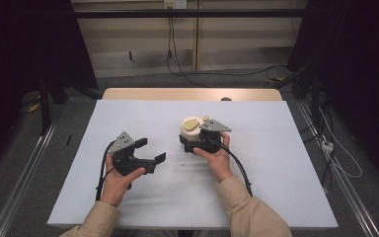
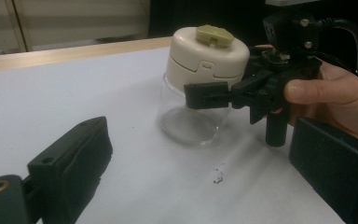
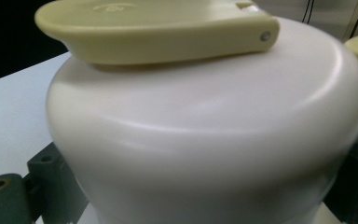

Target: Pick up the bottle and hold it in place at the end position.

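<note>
Standing around the work is a dim room: dark curtains at both sides, a pale panelled wall (image 1: 143,34) at the back with black cables (image 1: 177,64) hanging down it and trailing over the grey floor (image 1: 24,163). Below that comes the table (image 1: 271,148), its white top bare apart from a few tiny dark specks (image 2: 218,176) near the middle; a strip of its wooden edge (image 1: 177,94) shows at the far side.

On the table, a little right of centre, stands the jar (image 2: 189,119), upright. Its lower body is clear glass, and nothing can be seen through it but a faint haze at the bottom. A cream lid (image 2: 207,56) caps it, domed and wide, with a yellow-green flip tab (image 3: 158,32) lying flat on top.

The right gripper (image 1: 197,143) is at the jar from the person's side, one jaw on each flank of it just under the lid, pressed to the glass on the side that shows, gripping the jar. The right hand (image 1: 217,158) holds the tool low over the table.

The left gripper (image 1: 150,150) is well apart from the jar, to its left, its jaws spread wide with nothing between them, pointing toward the jar. The left hand (image 1: 116,180) grips it just above the tabletop.
</note>
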`<control>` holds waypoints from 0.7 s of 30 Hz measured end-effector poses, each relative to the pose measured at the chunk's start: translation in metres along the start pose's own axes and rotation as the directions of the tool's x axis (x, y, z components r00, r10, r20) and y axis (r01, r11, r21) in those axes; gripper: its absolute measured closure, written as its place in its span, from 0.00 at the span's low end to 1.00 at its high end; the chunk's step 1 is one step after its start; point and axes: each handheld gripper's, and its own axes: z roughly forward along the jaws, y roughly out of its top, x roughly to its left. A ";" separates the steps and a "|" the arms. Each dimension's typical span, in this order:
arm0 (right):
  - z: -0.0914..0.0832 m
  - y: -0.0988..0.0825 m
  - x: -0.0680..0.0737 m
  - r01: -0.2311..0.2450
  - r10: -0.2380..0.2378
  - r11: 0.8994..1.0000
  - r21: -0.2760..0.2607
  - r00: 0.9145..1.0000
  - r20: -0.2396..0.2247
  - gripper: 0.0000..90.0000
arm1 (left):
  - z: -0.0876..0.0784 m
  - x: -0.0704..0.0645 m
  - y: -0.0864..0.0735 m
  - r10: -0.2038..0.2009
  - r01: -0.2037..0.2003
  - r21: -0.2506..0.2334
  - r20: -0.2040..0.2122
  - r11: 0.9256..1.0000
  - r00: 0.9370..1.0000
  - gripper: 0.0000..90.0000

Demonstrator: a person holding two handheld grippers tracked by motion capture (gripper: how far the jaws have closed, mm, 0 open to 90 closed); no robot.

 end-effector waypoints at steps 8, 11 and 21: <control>0.000 0.000 0.000 0.002 -0.002 1.000 0.001 1.000 -0.001 0.07 | 0.005 -0.002 0.003 0.013 -0.013 0.004 0.011 1.000 1.000 0.06; 0.000 0.000 0.000 0.002 -0.002 1.000 0.002 1.000 0.000 0.07 | 0.008 -0.003 0.004 0.006 -0.006 0.004 0.016 1.000 1.000 0.06; 0.000 0.000 0.000 0.001 -0.001 1.000 0.002 1.000 0.000 0.07 | 0.016 -0.007 0.009 0.012 -0.012 0.013 0.034 1.000 0.999 0.06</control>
